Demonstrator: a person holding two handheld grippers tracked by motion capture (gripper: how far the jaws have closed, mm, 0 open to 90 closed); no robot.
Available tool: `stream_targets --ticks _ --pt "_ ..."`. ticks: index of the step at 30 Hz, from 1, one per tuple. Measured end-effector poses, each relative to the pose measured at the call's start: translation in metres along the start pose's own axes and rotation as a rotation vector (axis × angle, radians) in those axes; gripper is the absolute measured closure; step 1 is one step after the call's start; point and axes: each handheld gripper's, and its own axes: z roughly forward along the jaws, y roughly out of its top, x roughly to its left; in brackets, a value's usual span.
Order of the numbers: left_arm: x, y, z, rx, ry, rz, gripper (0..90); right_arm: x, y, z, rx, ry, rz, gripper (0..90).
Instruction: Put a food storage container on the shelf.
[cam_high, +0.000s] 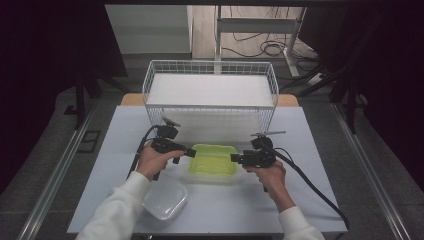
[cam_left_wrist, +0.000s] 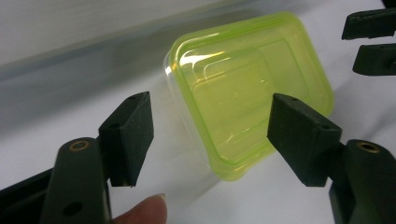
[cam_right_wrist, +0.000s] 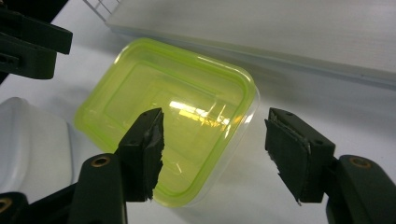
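At the lower left of the high view a white lid (cam_high: 165, 200) lies on the pale table (cam_high: 110, 150), just beside the person's left sleeve. Right of it, the left gripper (cam_high: 189, 152) is spread wide at the left end of the green container (cam_high: 213, 159), which sits at the picture's centre. The right gripper (cam_high: 233, 158) gapes at its right end, gripping nothing. Behind stands a white wire basket (cam_high: 210, 90). No readable writing shows anywhere.
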Motion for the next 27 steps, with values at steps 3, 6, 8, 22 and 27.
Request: stream_targets --ticks 3,6,8,22,27 --pt "0.002 0.001 0.003 0.012 -0.003 -0.008 34.5 -0.001 0.0 0.004 0.009 0.003 0.003 38.2" --pt "0.007 0.002 0.011 0.028 -0.013 -0.036 37.8 -0.004 -0.001 0.011 0.016 -0.007 0.009 38.3" --pt "0.009 0.002 0.014 0.031 -0.014 -0.046 39.7 -0.006 0.0 0.013 0.014 -0.01 0.016 39.2" --pt "0.023 -0.001 0.033 0.053 -0.078 -0.13 55.1 -0.017 -0.007 0.025 0.046 0.019 0.076 46.6" --pt "0.026 -0.003 0.037 0.072 -0.117 -0.147 60.8 -0.017 -0.009 0.029 0.051 0.036 0.094 48.8"
